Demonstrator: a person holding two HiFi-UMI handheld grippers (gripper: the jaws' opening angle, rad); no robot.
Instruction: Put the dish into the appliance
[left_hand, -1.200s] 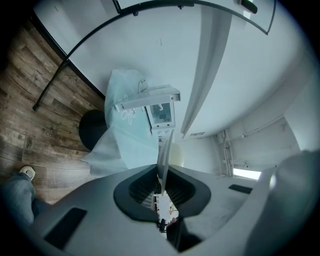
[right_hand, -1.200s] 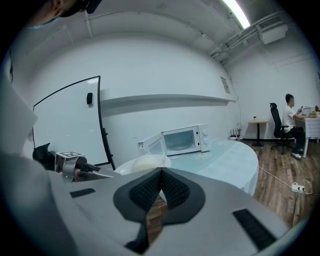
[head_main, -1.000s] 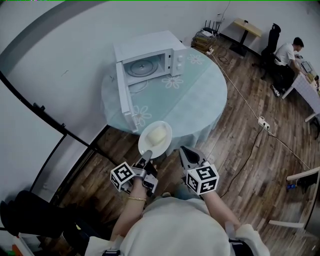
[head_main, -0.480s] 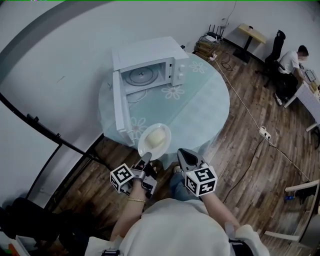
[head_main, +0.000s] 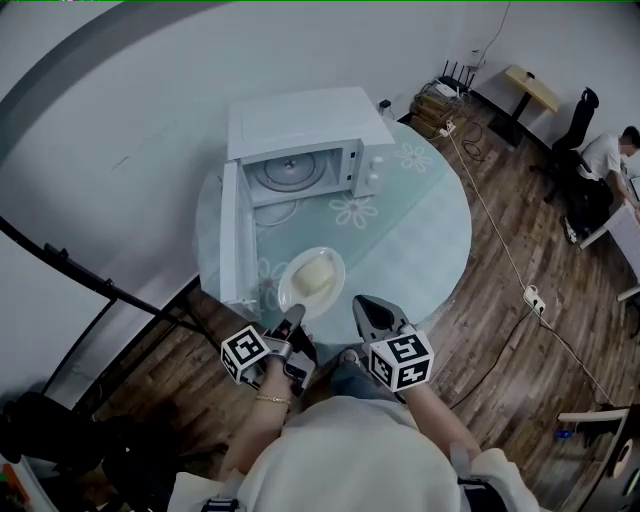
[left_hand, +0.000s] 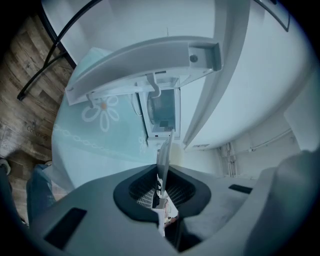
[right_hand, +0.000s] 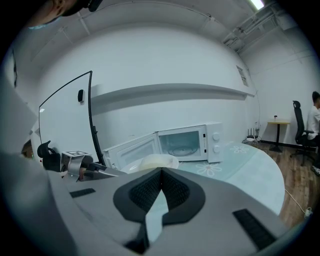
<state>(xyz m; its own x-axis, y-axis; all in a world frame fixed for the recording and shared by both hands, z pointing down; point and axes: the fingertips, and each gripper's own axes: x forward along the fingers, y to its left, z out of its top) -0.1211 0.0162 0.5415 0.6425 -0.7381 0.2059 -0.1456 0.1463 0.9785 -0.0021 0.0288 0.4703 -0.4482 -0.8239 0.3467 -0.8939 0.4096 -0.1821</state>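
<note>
Dish (head_main: 312, 280) is up in the air just in front of the microwave (head_main: 300, 150), over the near edge of the bench (head_main: 430, 230). The left tool (head_main: 293, 322) is clamped on the dish's near rim. In the left gripper view the rim shows thin and edge-on between the pads. A pale lump of food (head_main: 313, 271) lies on the dish. The right tool (head_main: 371, 316) is just beside the dish, as far from the microwave as the left one. Its jaws are together and hold nothing.

The microwave's door (head_main: 233, 240) stands wide open, on the side away from the knobs (head_main: 372, 170). The glass plate (head_main: 290, 172) inside is bare.

I think the step now is bringing the dish up to the opening. To do it well, hold the dish flat so the food does not slide. Aim at the middle of the opening and stay off the door's edge. Only one rim is pinched, so go slow. Rest the dish on the glass plate before letting go.
</note>
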